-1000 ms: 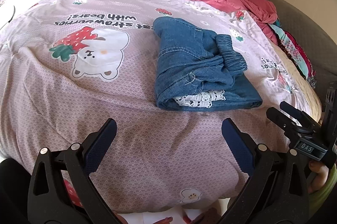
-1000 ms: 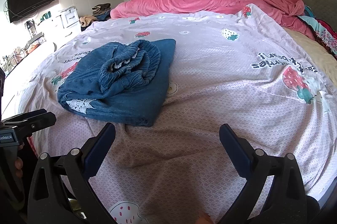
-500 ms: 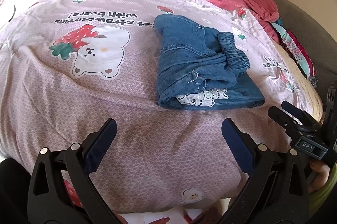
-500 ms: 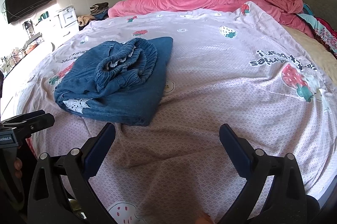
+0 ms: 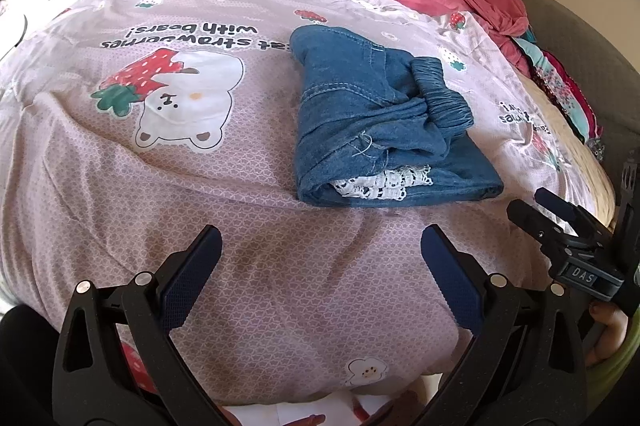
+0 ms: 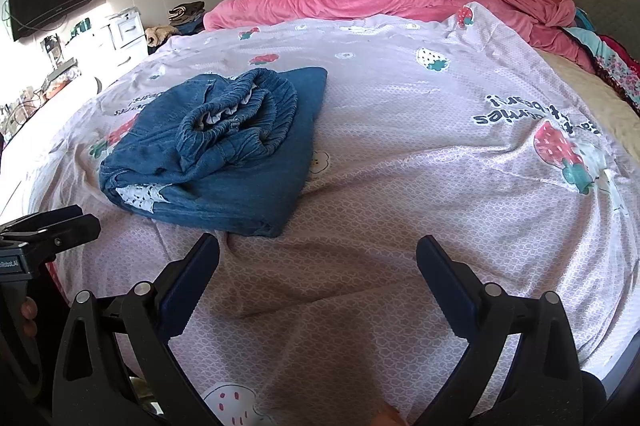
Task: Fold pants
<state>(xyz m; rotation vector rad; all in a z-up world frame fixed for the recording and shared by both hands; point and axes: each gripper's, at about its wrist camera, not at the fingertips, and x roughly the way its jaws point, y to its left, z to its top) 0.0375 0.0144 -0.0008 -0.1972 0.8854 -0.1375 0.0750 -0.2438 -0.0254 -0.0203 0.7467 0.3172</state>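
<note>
The denim pants (image 5: 376,122) lie folded in a compact stack on the bed's strawberry-print cover (image 5: 168,162), so folding appears essentially complete, with the left claw (image 5: 320,274) and right claw (image 6: 318,276) both wide open, empty, near the stack.

Both grippers hovering side by side, empty: left gripper (image 5: 320,258) w/ jaws spread wide, right gripper (image 6: 318,266) likewise.
</note>
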